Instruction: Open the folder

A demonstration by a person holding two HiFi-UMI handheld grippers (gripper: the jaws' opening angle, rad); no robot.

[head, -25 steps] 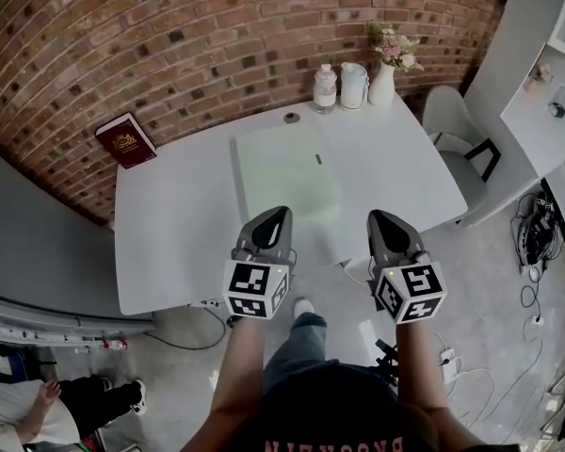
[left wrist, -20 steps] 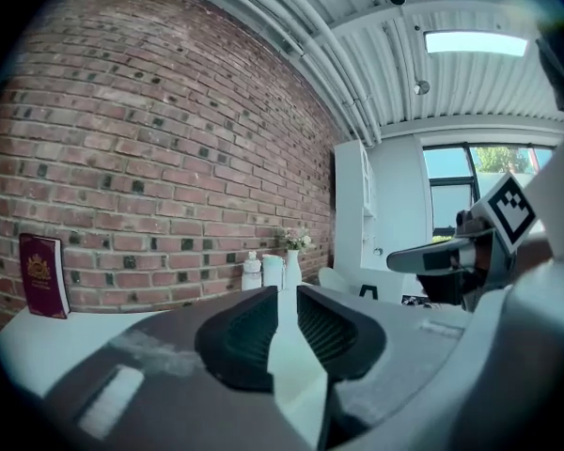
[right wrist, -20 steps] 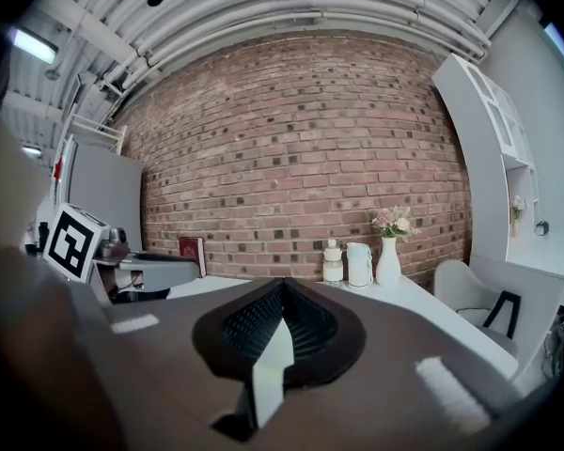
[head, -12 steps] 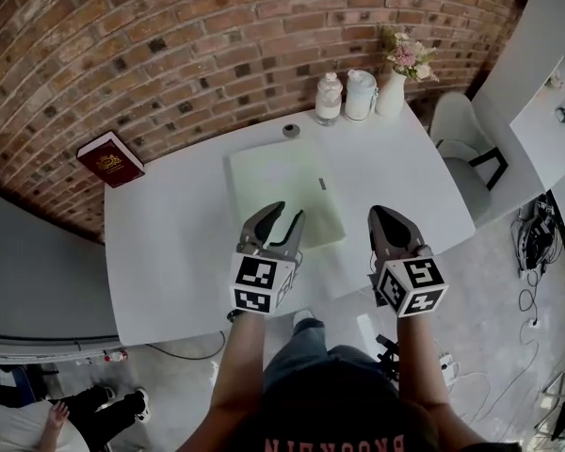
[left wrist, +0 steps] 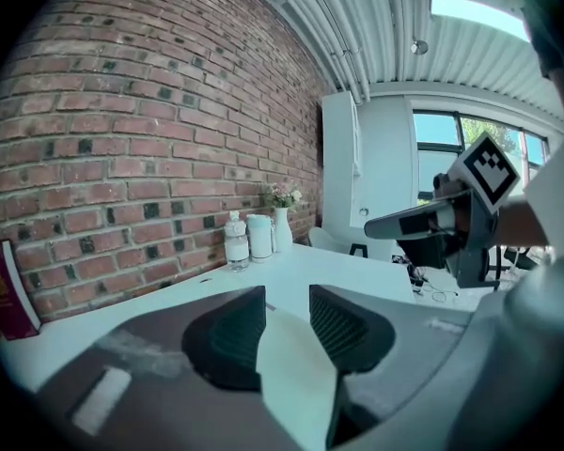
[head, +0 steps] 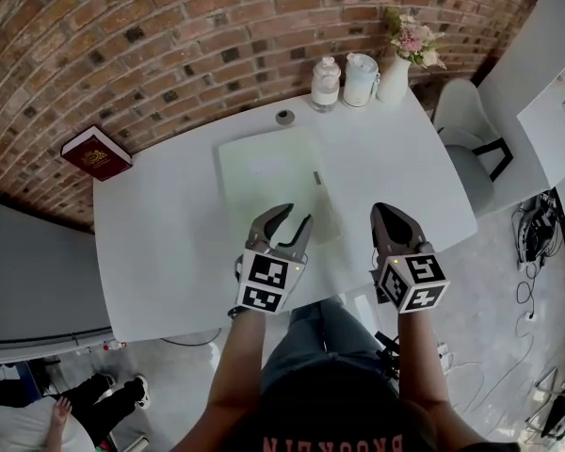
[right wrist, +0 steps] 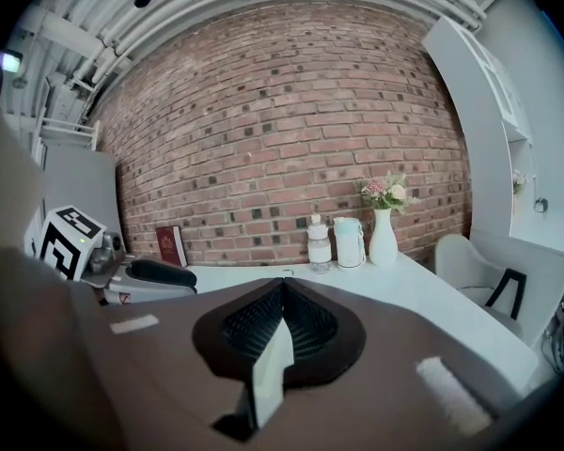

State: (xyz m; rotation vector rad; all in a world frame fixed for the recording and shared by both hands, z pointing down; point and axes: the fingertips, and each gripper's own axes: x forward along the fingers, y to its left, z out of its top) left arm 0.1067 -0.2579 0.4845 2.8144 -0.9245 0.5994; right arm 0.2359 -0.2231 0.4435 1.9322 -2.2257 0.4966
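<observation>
My left gripper [head: 296, 217] has just been opening. Its jaws now stand wide apart with nothing in them, poised over the near edge of the flat pale-green folder [head: 268, 172]. My right gripper [head: 384, 211] is pinched closed and empty, just right of it. The folder lies closed, mid-way across the white rectangular table [head: 169, 243].

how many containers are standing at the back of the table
3, in a row at the far edge of the table: a clear bottle leftmost, a pale lidded jug in the middle, a white vase with flowers rightmost. None looks hidden.
</observation>
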